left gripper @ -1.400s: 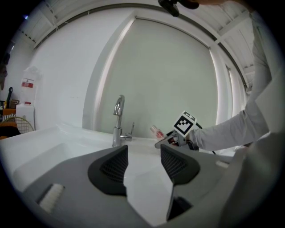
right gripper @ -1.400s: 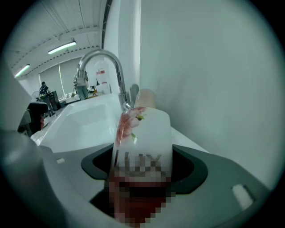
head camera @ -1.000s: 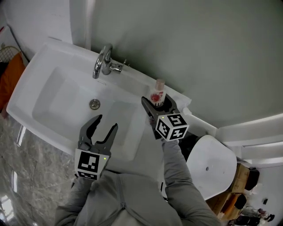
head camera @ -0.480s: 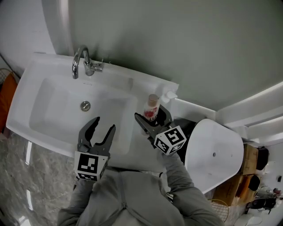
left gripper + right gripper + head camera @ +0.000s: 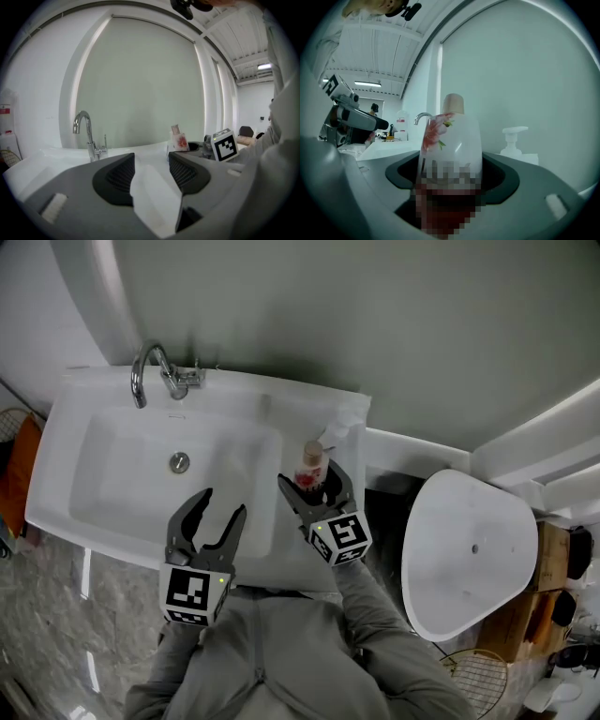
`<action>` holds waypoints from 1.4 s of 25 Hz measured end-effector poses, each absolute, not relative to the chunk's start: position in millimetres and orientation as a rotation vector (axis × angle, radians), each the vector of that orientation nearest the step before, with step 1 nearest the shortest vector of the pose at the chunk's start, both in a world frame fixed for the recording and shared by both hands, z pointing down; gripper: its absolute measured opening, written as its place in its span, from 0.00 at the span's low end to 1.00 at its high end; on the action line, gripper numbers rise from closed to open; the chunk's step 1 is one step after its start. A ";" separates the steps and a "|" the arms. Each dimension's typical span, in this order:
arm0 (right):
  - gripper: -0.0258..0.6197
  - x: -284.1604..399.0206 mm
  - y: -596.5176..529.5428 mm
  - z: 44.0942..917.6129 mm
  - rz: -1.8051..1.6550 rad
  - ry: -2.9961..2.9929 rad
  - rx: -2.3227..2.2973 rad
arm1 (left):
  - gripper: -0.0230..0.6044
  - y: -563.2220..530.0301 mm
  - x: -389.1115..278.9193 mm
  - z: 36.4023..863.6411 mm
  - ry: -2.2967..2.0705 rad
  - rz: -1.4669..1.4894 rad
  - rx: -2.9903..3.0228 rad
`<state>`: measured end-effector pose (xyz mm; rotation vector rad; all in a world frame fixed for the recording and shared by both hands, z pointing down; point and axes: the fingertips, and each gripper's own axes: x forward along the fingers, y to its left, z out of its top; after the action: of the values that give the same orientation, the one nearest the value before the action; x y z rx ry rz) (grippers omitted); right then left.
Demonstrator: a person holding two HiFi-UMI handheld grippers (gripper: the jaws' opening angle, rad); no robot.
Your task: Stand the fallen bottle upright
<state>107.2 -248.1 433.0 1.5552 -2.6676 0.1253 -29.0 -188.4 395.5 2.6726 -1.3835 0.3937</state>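
Observation:
A small white bottle (image 5: 312, 463) with a red flower print and a pale cap stands upright on the sink's right ledge. My right gripper (image 5: 314, 482) is shut on the bottle's lower body. In the right gripper view the bottle (image 5: 451, 140) fills the gap between the dark pads of that gripper (image 5: 451, 176). My left gripper (image 5: 221, 504) is open and holds nothing, over the sink's front rim. In the left gripper view its jaws (image 5: 151, 168) point toward the bottle (image 5: 178, 139) and the right gripper's marker cube (image 5: 224, 144).
The white sink (image 5: 103, 395) has a chrome faucet (image 5: 150, 376) at the back. A white pump dispenser (image 5: 337, 427) stands just behind the bottle, close to the wall. A white oval lid (image 5: 469, 549) lies to the right, and a wire basket (image 5: 473, 681) is on the floor.
The head view has swung, so the sink sits more to the left. The right gripper stays round the upright bottle. The dispenser behind it has come into sight. The left gripper remains open.

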 end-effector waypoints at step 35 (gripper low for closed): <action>0.57 117.8 -204.4 433.4 -0.143 -2.793 1.504 | 0.46 -144.9 17.0 397.5 -1.427 0.674 2.680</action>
<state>117.8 -204.4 433.4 1.5035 -2.7932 -0.1426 17.0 -144.9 397.5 2.6799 -1.4267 0.6736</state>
